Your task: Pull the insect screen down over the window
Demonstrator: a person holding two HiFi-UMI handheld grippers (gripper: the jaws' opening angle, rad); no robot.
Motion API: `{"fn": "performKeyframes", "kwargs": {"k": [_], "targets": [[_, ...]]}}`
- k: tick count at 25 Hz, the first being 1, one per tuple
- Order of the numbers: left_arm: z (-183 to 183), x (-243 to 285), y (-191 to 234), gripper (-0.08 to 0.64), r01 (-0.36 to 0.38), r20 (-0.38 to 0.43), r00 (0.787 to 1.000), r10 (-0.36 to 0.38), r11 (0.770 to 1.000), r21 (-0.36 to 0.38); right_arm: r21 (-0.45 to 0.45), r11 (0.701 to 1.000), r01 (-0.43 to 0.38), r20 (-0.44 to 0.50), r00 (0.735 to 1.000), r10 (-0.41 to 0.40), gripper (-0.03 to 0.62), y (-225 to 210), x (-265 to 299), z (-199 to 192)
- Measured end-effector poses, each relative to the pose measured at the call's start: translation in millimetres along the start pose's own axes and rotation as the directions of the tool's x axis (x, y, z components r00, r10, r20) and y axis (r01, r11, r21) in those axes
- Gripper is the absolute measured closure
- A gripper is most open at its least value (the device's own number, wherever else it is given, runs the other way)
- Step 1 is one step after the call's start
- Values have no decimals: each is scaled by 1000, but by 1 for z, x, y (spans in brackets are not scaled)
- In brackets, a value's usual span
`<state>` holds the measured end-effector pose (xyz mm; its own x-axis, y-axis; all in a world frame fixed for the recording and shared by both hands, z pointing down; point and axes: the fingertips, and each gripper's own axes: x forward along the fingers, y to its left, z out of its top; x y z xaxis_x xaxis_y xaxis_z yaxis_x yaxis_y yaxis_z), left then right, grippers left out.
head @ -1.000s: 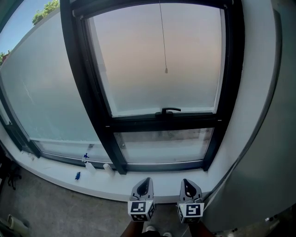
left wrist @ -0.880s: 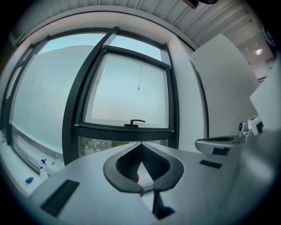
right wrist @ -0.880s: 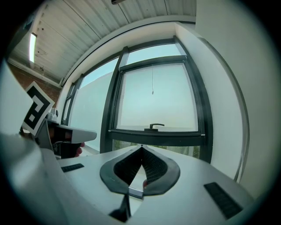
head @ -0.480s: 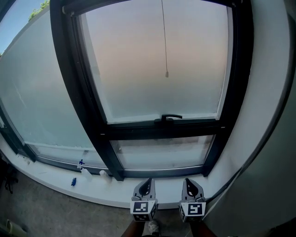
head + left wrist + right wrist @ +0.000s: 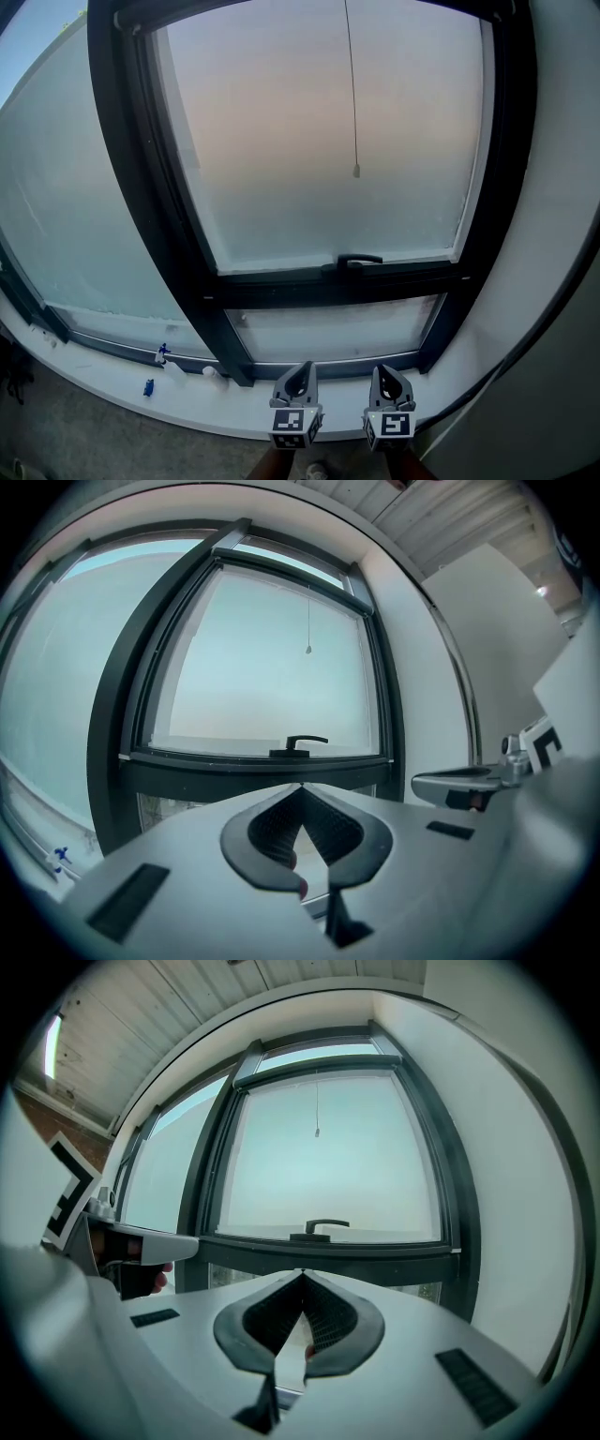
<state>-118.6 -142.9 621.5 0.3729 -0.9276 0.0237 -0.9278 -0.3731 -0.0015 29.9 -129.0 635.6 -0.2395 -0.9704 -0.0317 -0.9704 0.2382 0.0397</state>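
The left gripper (image 5: pixel 300 371) and right gripper (image 5: pixel 385 373), both clamped shut and empty, hover below the window (image 5: pixel 281 141). The insect screen's pull cord (image 5: pixel 352 94) hangs well above them; its thin string may slip from a loose pinch.

Black-framed window (image 5: pixel 309 178), white wall (image 5: pixel 562 187), white sill (image 5: pixel 103 375), grey floor (image 5: pixel 75 445)

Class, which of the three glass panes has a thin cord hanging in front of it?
The tall upper pane above the black handle: the cord hangs down its middle. The left pane and the low pane have none.
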Motion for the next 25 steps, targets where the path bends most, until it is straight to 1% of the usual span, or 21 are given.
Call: {"fn": "performKeyframes", "kwargs": {"k": [3, 7, 10, 12, 15, 18, 22, 25], "targets": [[5, 15, 10, 565, 20, 12, 1000, -20, 1000, 8, 2, 1000, 17, -4, 1000, -17, 595, 2, 20, 0], [0, 30, 24, 565, 46, -4, 999, -46, 999, 16, -10, 1000, 28, 20, 999, -28, 595, 6, 41, 1], [-8, 37, 34, 565, 55, -18, 998, -54, 998, 13, -12, 999, 48, -19, 999, -49, 595, 7, 50, -11], [-10, 43, 37, 565, 62, -21, 998, -62, 998, 9, -11, 998, 56, -21, 998, -56, 595, 7, 56, -11], [-6, 53, 43, 565, 54, -10, 998, -54, 998, 21, -17, 998, 66, -12, 998, -67, 595, 4, 66, -10], [-3, 61, 46, 565, 43, -1, 999, -43, 998, 37, -10, 997, 77, -42, 996, -77, 595, -2, 73, -14], [5, 74, 47, 565, 24, 3, 1000, -24, 999, 40, -8, 999, 47, -13, 999, -47, 595, -8, 90, -6], [17, 85, 47, 565, 4, 19, 1000, -5, 999, 49, -15, 1000, 21, -20, 1000, -22, 595, -14, 103, 6]]}}
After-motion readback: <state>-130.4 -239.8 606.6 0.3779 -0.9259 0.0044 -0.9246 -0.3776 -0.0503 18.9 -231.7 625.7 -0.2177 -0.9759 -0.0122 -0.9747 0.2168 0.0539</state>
